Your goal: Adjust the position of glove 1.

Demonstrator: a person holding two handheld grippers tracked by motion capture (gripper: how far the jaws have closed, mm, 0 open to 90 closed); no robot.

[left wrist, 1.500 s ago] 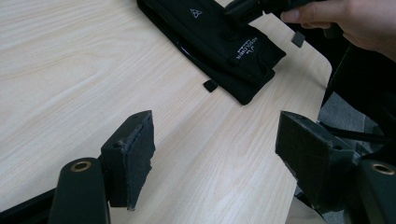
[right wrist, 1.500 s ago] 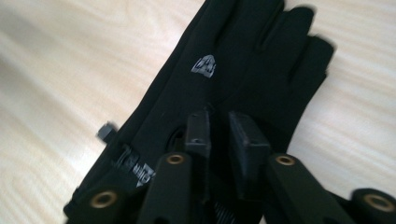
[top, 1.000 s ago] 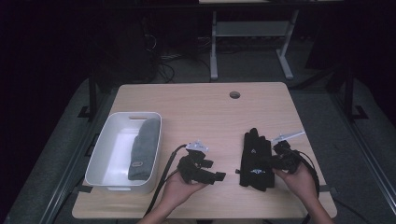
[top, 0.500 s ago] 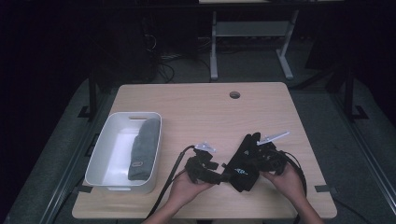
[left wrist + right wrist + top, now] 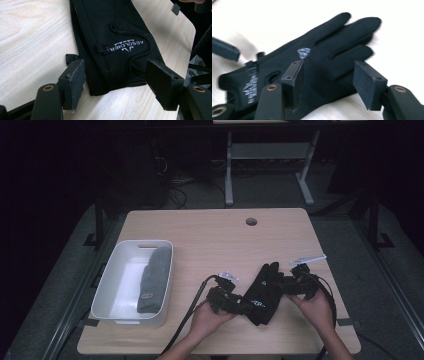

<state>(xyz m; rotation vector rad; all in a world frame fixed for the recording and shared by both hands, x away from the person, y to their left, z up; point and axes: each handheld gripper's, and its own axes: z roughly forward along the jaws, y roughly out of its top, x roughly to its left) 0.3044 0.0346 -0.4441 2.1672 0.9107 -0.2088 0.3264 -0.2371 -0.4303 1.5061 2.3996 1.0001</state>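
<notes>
Seen from the high view, black fabric glove lies flat on the wooden table, between left gripper and right gripper. Left gripper view: jaws have been closing, wide apart around the cuff, not pressing. Right gripper view: jaws have just opened, glove between them, released.

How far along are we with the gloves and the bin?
One grey glove already lies in the white plastic bin. The black fabric glove lies on the wooden table; the right gripper has just opened, the left gripper straddles its cuff. Binning it probably remains.
</notes>
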